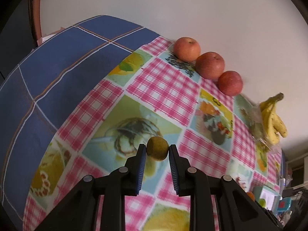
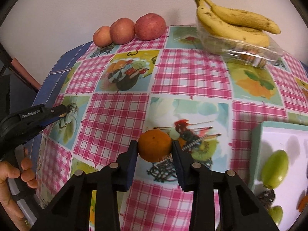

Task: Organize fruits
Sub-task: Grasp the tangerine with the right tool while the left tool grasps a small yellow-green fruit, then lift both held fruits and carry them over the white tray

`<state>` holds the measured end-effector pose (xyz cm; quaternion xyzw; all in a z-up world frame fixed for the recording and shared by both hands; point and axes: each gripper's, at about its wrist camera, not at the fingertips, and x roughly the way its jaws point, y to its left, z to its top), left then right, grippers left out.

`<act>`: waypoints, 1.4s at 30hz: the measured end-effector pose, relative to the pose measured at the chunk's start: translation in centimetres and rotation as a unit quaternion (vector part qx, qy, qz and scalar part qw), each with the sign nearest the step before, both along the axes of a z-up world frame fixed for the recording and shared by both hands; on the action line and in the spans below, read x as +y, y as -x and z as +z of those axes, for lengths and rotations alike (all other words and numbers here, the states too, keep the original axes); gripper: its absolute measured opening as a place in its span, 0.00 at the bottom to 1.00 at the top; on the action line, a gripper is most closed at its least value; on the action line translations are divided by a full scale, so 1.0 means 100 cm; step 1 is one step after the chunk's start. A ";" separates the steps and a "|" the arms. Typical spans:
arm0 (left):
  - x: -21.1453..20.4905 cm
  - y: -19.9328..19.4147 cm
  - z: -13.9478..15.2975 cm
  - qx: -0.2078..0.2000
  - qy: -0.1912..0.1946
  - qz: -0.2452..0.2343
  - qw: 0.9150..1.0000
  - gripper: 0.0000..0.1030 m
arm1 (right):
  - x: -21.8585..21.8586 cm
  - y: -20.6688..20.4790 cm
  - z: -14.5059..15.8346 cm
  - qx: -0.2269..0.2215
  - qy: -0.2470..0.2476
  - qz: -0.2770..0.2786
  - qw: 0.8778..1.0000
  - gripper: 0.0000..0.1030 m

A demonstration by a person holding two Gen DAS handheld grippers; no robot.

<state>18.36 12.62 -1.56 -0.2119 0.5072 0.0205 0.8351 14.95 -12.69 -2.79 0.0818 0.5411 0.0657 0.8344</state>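
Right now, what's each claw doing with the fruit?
Left gripper shut on small green fruit. Right gripper clamped on orange. Apples, bananas along the back. Nothing in the way.

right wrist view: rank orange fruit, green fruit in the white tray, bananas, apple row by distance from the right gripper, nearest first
1. Orange fruit: between the right gripper's pads, held.
2. Green fruit: in the white tray, to the right.
3. Bananas: far right, on a clear plastic pack by the wall.
4. Apples: far left, along the wall. Close to the bananas; the order is uncertain.
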 end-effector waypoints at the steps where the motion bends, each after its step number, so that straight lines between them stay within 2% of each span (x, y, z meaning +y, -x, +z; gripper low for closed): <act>1: -0.003 0.003 0.004 -0.001 0.001 -0.002 1.000 0.25 | -0.003 0.004 0.005 0.001 0.001 -0.003 1.000 0.36; 7: -0.027 0.026 0.029 -0.017 -0.006 -0.021 1.000 0.25 | -0.015 0.027 0.032 -0.012 0.006 -0.009 1.000 0.36; 13: -0.055 0.062 0.034 -0.018 -0.027 -0.043 0.999 0.25 | -0.029 0.059 0.051 -0.028 0.011 -0.015 0.999 0.36; 20: -0.070 0.092 0.037 -0.021 -0.026 -0.049 0.998 0.25 | -0.051 0.097 0.051 -0.016 0.021 -0.032 0.999 0.36; 28: -0.088 0.117 0.042 -0.028 -0.036 -0.052 0.998 0.25 | -0.068 0.132 0.057 -0.023 0.021 -0.046 0.998 0.36; 36: -0.116 0.120 0.041 -0.022 -0.037 -0.075 0.996 0.25 | -0.091 0.141 0.057 -0.025 0.006 -0.060 0.998 0.36; 42: -0.148 0.125 0.041 -0.020 -0.041 -0.111 0.993 0.25 | -0.131 0.145 0.058 -0.027 0.005 -0.100 0.995 0.36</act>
